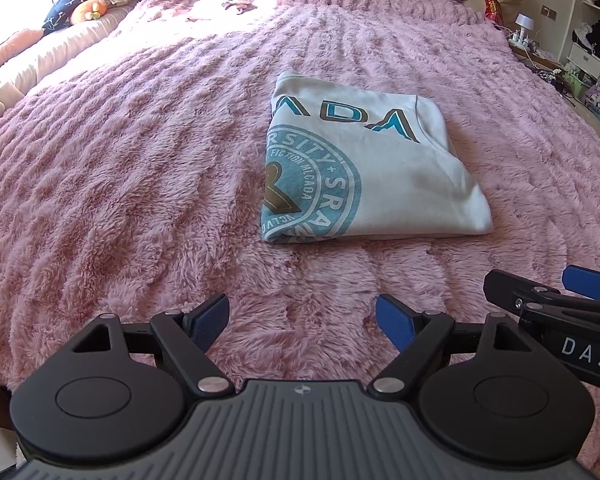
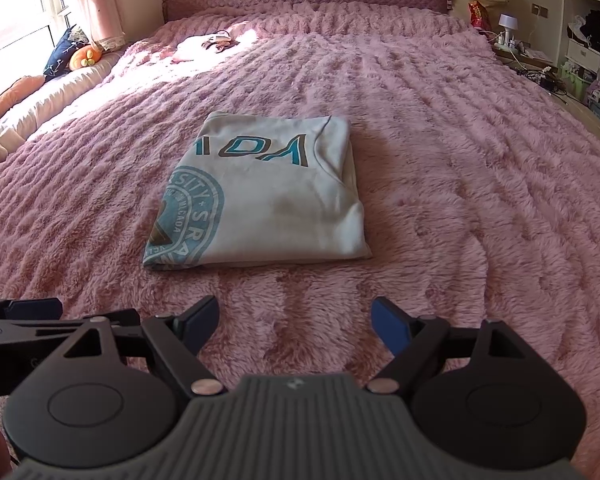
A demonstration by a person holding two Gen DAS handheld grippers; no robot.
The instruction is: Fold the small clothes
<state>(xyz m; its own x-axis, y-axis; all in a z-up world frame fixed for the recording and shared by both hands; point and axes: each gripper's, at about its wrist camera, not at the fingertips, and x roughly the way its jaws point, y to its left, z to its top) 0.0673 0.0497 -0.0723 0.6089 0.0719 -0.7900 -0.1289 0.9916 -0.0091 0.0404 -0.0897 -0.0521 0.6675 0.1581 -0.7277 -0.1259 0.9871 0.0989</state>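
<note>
Folded T-shirt (image 2: 260, 196) on fluffy pink bedspread (image 2: 460, 184), sunlit bedroom.

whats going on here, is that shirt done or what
A person holds a two-finger gripper in each hand over a bed with a fluffy pink blanket. A white printed shirt lies folded into a compact rectangle ahead of them. The left gripper and the right gripper are both open, hold nothing and sit short of the shirt, so the fold looks finished.

A white T-shirt (image 1: 376, 172) (image 2: 268, 200) lies folded into a compact rectangle, flat on a pink fluffy bedspread (image 1: 140, 180) (image 2: 460, 200). Its top face shows a teal circular emblem and large teal-and-brown letters.
</note>
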